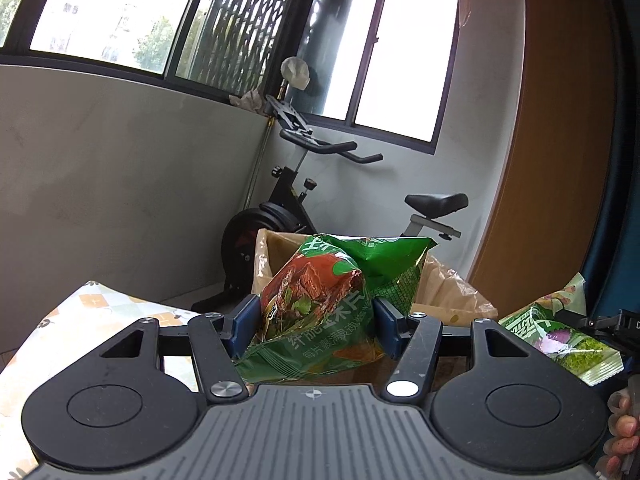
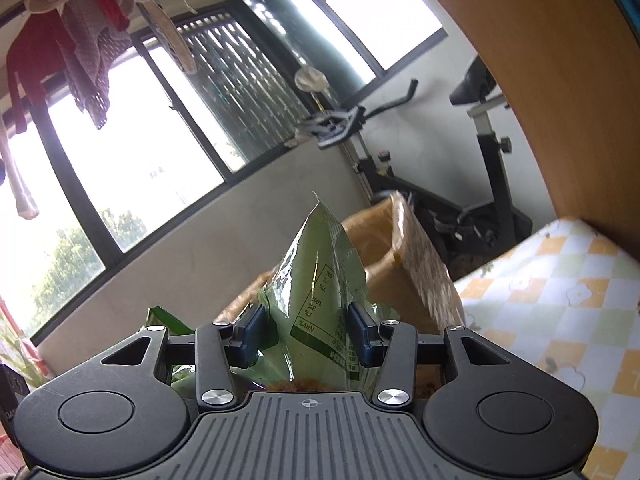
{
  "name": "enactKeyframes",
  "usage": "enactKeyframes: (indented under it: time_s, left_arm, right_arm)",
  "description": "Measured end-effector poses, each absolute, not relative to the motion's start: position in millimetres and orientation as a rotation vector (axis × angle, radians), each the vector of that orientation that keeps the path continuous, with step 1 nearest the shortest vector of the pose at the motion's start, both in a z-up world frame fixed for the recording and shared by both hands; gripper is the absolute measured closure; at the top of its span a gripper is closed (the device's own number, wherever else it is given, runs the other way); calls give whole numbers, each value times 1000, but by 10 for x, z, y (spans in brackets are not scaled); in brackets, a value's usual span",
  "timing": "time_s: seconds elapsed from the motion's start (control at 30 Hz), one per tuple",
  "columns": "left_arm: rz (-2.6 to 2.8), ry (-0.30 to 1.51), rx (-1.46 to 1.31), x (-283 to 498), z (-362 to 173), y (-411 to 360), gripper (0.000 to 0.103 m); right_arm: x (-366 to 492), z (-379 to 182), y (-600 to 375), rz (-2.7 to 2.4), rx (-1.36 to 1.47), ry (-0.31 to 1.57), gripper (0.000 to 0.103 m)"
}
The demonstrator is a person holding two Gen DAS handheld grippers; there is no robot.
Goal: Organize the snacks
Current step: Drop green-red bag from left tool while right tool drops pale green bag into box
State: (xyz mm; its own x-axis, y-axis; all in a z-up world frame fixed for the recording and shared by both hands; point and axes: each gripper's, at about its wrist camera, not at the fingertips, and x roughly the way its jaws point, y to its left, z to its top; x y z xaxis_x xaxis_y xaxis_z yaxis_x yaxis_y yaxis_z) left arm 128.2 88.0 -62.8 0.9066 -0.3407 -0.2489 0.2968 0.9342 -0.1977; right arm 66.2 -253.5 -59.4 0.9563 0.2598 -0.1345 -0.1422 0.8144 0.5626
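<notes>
Left gripper [image 1: 314,328]: both blue pads [image 1: 245,326] pressed into the sides of a green-and-red chip bag [image 1: 320,312], jaws closed onto it at a middling width; the bag is crumpled at the waist and stands upright between the fingers, printed with Chinese lettering and a picture of food.

Cardboard box [image 1: 448,292]: brown, open-topped, directly behind the held chip bag; the bag's upper part overlaps the box opening in the left wrist view. Whether the bag is above the box or just before it cannot be told.

Right gripper [image 2: 306,332]: blue pads [image 2: 362,334] closed on a pale green snack packet [image 2: 316,280], held upright with its back panel and nutrition table facing the camera, upside down. The packet's pointed top corner rises in front of the box [image 2: 404,248].

The same packet [image 1: 560,332] shows at the right edge of the left wrist view, beside the person's fingers [image 1: 622,432].

Checked tablecloth [image 2: 560,300]: orange, green and white squares, beside the box.

Exercise bike [image 1: 304,200]: black, in the corner beneath the windows [image 1: 400,52].

Hanging laundry [image 2: 72,32]: red and patterned garments overhead.
</notes>
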Motion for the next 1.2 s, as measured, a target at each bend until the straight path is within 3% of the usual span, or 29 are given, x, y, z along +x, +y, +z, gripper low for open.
enactKeyframes:
  time_s: [0.7,0.9,1.13,1.2]
  left_arm:
    - [-491,167,-152,2045,-194,382,40]
    - [-479,248,-138,2480,-330,225,40]
    - [-472,349,-139,2791,-513,192,38]
    - [-453,379,-132,2841,-557,196,31]
  right_arm:
    - [1590,325,-2480,260,339,-22,63]
    - [2177,165,-2291,193,173,51,63]
    - [2518,-226,-2181,159,200,187,62]
    - [2554,-292,-2169,149,208,220,61]
